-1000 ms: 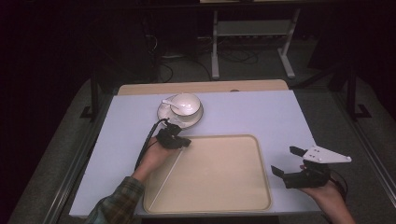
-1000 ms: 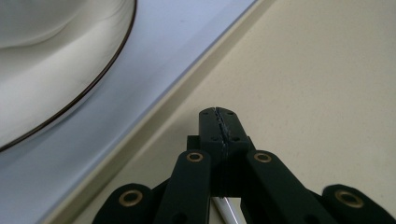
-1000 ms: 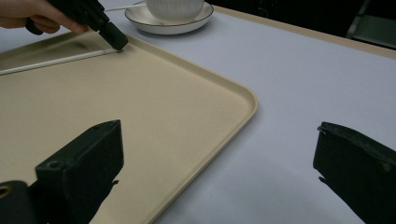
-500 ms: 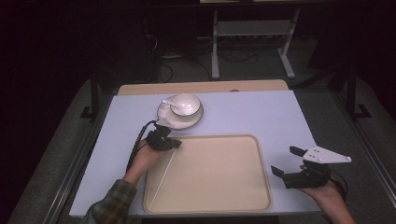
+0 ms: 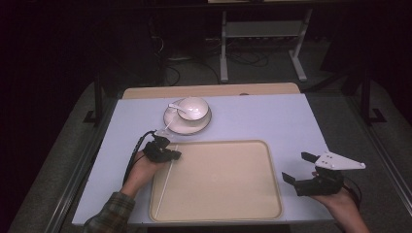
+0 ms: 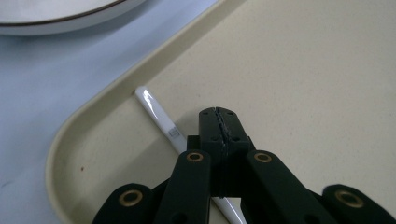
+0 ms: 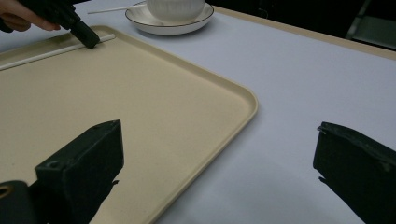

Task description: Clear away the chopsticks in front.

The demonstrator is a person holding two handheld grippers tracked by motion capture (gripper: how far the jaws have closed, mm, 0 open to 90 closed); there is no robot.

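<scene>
A thin white stick [image 5: 163, 189] lies flat inside the beige tray [image 5: 218, 184], along its left rim. My left gripper [image 5: 175, 155] is at the tray's far left corner with its jaws pressed together. In the left gripper view the shut left gripper [image 6: 218, 114] is directly over the stick [image 6: 156, 109], which runs underneath the jaws on the tray [image 6: 303, 70]. I cannot tell whether the jaws touch it. The right gripper view shows the left gripper [image 7: 88, 41] tip down on the stick [image 7: 42, 55]. My right gripper [image 5: 297, 167] stands open and empty just off the tray's right rim.
Beyond the tray, a white bowl [image 5: 194, 107] sits on a white plate [image 5: 187, 127] with a spoon [image 5: 175, 107] in it. A thin white handle [image 5: 162, 128] pokes out over the plate's left side. Bare lilac table [image 5: 272, 121] lies right of the plate.
My left hand has drawn back from beside the plate, leftward and slightly nearer, to the tray's far left corner. The right gripper has kept still.
</scene>
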